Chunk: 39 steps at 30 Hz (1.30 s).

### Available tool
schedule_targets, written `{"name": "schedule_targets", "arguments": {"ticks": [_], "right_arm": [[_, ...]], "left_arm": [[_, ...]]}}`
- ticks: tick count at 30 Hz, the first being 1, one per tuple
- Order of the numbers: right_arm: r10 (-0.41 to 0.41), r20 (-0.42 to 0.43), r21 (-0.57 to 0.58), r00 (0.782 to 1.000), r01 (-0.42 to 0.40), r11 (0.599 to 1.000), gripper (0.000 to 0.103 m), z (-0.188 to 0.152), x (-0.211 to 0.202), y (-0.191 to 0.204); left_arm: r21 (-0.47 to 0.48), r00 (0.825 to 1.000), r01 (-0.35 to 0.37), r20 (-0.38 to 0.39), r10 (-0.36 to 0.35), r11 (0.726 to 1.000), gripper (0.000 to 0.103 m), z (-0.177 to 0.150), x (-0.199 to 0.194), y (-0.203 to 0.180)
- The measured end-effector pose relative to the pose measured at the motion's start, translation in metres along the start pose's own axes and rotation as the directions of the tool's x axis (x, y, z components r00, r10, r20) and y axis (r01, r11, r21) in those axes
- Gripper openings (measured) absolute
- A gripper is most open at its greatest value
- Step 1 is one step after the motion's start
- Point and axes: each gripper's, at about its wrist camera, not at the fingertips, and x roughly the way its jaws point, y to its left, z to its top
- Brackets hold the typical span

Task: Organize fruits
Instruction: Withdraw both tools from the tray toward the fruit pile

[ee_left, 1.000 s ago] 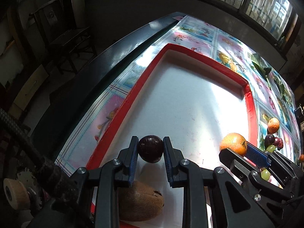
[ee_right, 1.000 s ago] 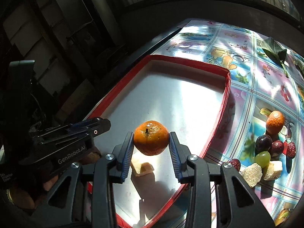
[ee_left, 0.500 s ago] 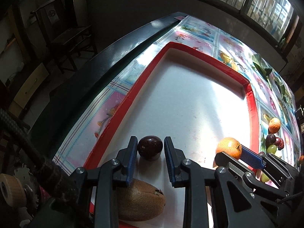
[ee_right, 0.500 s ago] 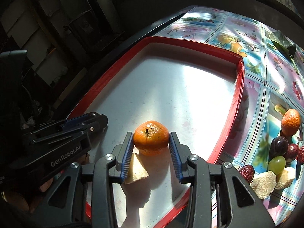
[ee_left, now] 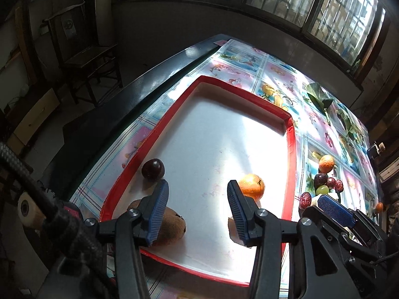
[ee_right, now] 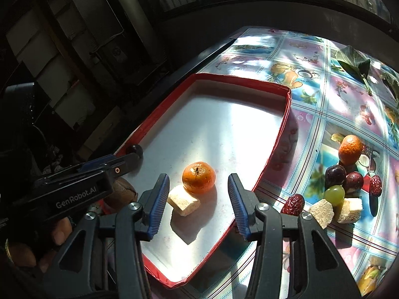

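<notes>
A red-rimmed white tray [ee_left: 291, 134] [ee_right: 279, 134] lies on the table. In it rest a dark plum [ee_left: 153, 170] by the left rim, a brown kiwi [ee_left: 169, 226], an orange [ee_left: 251, 186] [ee_right: 198, 177] and a pale cube [ee_right: 183, 203] touching the orange. My left gripper [ee_left: 198, 211] is open and empty above the tray's near end. My right gripper [ee_right: 198, 203] is open and empty, drawn back just behind the orange. Loose fruit [ee_right: 335, 189] lies on the cloth right of the tray.
The pile right of the tray holds another orange [ee_right: 350, 149], dark plums, a green grape [ee_right: 334, 194], red dates and pale cubes [ee_right: 321, 213]. Green leaves [ee_right: 354, 62] lie at the table's far right. A wooden chair [ee_left: 87, 59] stands left of the table.
Both grippers opened and pulled back and up. The left one let go of the plum, the right one let go of the orange; both fruits now rest in the tray.
</notes>
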Motion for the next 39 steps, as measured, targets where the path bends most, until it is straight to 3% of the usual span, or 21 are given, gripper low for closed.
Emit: {"name": "schedule_targets", "arguments": {"ticks": [9,20,39], "right_arm": [[-0.109,0.073,0.124,0.991,0.1,0.987,0.051,-0.055,-0.078,-0.066],[-0.249,0.09,0.315,0.964,0.21,0.926,0.05,-0.108,-0.138,-0.148],[-0.371,0.099,0.462,0.923,0.287,0.839,0.05,-0.132,-0.168,-0.204]], "left_arm": [[0.11,0.994,0.11,-0.018,-0.108,0.988,0.052,-0.025,-0.015,-0.061],[0.215,0.987,0.159,-0.055,-0.151,0.964,0.055,-0.055,-0.022,-0.112],[0.261,0.982,0.184,-0.081,-0.169,0.948,0.055,-0.054,-0.016,-0.141]]}}
